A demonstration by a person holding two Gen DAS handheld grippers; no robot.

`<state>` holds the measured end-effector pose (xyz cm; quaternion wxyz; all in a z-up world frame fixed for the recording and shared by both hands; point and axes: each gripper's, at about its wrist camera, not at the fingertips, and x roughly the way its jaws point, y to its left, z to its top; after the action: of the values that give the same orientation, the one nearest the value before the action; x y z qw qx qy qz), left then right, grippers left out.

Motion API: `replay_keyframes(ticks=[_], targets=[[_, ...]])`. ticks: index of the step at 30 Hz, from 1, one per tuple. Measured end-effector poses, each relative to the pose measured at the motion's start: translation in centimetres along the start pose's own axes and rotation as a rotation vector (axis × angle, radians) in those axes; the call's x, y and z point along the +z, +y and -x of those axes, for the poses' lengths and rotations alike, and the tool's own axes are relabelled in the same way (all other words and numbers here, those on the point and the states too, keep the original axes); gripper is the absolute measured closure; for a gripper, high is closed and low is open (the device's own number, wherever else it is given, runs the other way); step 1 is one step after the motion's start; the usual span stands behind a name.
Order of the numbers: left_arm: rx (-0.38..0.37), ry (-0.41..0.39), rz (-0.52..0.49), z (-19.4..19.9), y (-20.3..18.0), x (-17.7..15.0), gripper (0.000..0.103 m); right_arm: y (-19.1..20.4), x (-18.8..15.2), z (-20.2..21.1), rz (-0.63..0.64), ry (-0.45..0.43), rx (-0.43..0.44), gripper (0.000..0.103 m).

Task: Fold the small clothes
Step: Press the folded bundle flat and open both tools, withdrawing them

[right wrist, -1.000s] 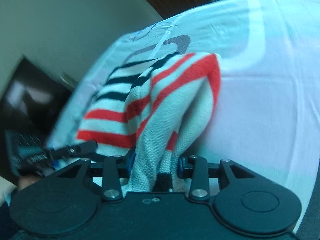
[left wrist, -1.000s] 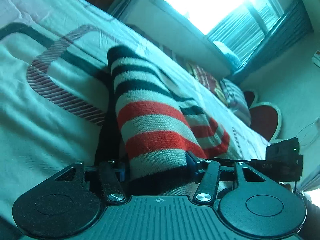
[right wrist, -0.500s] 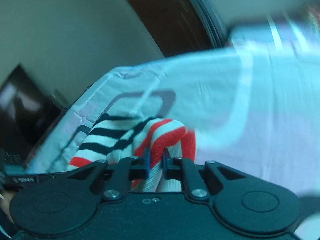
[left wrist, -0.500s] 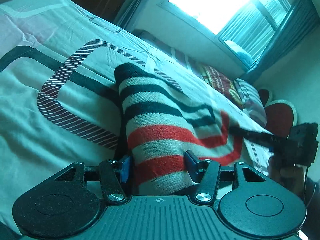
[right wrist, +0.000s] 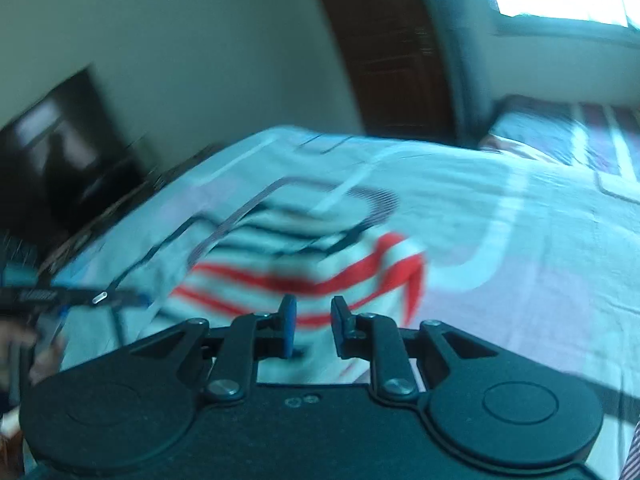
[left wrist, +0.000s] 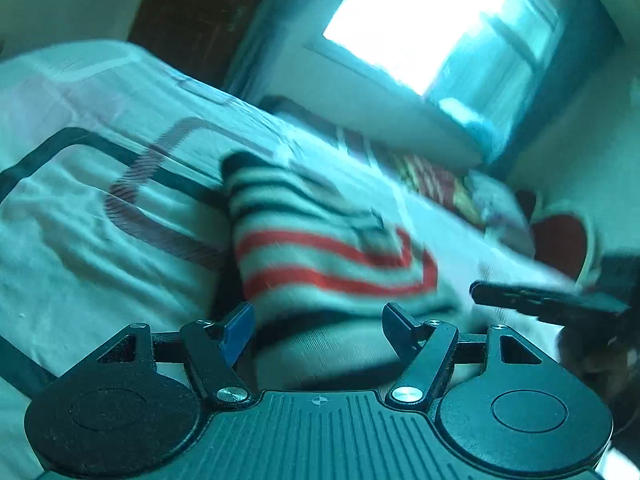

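A knit garment (left wrist: 320, 256) with red, black and white stripes lies folded on the bed sheet (left wrist: 80, 240). My left gripper (left wrist: 320, 324) hangs just above its near hem with the jaws opening wide. The hem shows between the fingers, and the pads do not press on it. My right gripper (right wrist: 314, 324) is opening too, with a narrow gap and nothing pinched in it. The garment (right wrist: 304, 264) lies beyond and below its tips. Each view shows the other gripper off to one side. Both pictures are blurred by motion.
The patterned bed sheet (right wrist: 520, 260) stretches wide to the right of the garment. Pillows (left wrist: 440, 184) and a red heart-shaped cushion (left wrist: 560, 240) lie at the head of the bed under a bright window (left wrist: 420, 20). A dark screen (right wrist: 60, 152) stands by the wall.
Both grippers have let go of the garment and drawn up and back from it. The raised folds have dropped, and the garment now lies flat on the sheet.
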<state>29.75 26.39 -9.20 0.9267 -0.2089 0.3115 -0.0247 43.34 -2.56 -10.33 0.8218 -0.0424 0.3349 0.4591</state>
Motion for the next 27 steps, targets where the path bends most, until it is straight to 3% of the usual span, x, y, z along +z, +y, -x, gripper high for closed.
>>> replay_keyframes(ticks=[4, 5, 12, 15, 16, 18, 20, 23, 27], targets=[[0.101, 0.047, -0.094, -0.8, -1.0, -2.2, 0.033, 2.9, -2.8, -0.4, 0.184, 0.062, -0.076, 0.091], [0.121, 0.056, -0.124, -0.9, -1.1, -2.6, 0.027, 3.0, -3.3, -0.7, 0.2, 0.072, -0.111, 0.093], [0.167, 0.022, -0.12, 0.6, -1.0, -3.9, 0.021, 3.0, -3.6, 0.0, 0.08, 0.046, -0.138, 0.091], [0.246, -0.037, -0.177, 3.5, -2.6, -4.1, 0.015, 3.6, -3.6, 3.3, -0.009, -0.026, -0.12, 0.07], [0.274, -0.059, -0.188, 4.7, -3.3, -4.4, 0.001, 4.0, -3.8, 4.4, -0.017, -0.036, -0.142, 0.061], [0.32, -0.103, -0.219, 7.3, -5.2, -5.0, 0.0, 5.0, -4.4, 6.7, -0.035, -0.058, -0.157, 0.058], [0.334, -0.112, -0.249, 9.3, -7.1, -5.7, 0.0, 6.4, -5.0, 8.8, -0.05, -0.061, -0.183, 0.039], [0.343, -0.117, -0.292, 12.3, -10.1, -6.8, 0.0, 9.0, -6.3, 12.1, -0.043, -0.084, -0.231, 0.026], [0.333, -0.154, -0.267, 16.7, -12.7, -8.5, 0.0, 11.9, -7.9, 15.8, -0.072, -0.084, -0.279, 0.014]])
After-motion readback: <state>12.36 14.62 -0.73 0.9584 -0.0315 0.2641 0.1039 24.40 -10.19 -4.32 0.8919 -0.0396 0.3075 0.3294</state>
